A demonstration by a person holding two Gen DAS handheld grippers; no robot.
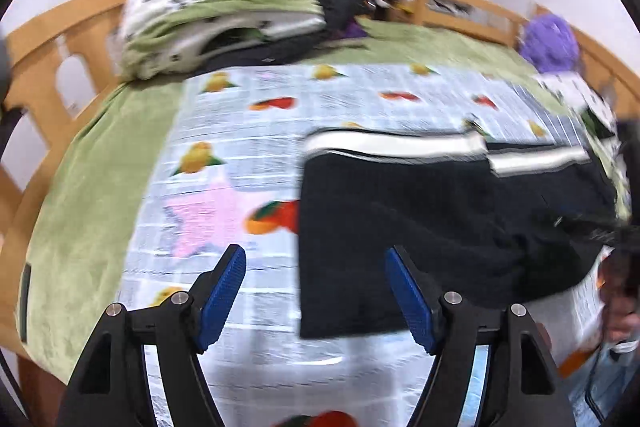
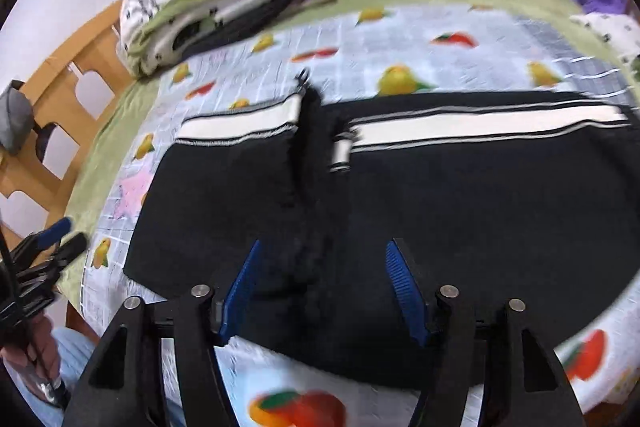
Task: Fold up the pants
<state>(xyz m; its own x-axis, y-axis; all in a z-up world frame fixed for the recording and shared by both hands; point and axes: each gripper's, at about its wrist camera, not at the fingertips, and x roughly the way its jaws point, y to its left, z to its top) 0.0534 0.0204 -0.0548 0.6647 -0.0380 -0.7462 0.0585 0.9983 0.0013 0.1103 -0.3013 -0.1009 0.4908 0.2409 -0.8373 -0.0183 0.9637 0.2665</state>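
Left gripper [image 1: 316, 291]: we see its jaws wide apart, holding nothing, over the fruit-print sheet [image 1: 248, 147].
Pants [image 2: 360, 211]: they lie flat ahead of both grippers, folded once, a raised ridge across the middle.
Right gripper [image 2: 324, 291]: parted, empty, straddling that ridge.
Risk: we could pinch the sheet along with the cloth, or grab one layer and drag the fold askew.

We see the pants [image 1: 440, 219] cut off at the right edge; the bedspread print [image 2: 400, 75] is motion-blurred.
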